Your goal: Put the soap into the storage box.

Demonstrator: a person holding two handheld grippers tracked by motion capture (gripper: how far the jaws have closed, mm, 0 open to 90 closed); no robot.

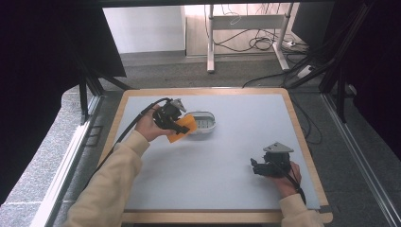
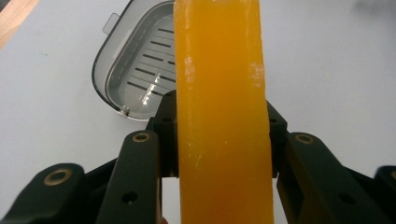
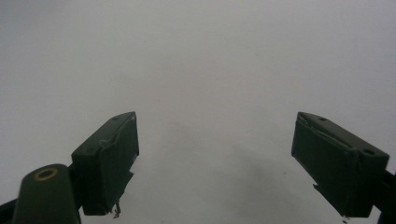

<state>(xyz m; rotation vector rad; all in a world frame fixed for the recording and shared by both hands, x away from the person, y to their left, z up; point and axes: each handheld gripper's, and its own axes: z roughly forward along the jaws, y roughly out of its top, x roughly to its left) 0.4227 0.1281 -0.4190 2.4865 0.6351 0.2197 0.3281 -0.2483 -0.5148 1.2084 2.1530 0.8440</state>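
the left gripper (image 1: 182, 124) pinches an orange soap bar (image 2: 222, 112) tight between its jaws, up off the table (image 1: 236, 151) near the left edge, toward the far side. a grey soap dish (image 1: 204, 121) with slots sits just beside the bar. the right gripper (image 1: 257, 166) rests near the right edge with its jaws wide apart, holding nothing.
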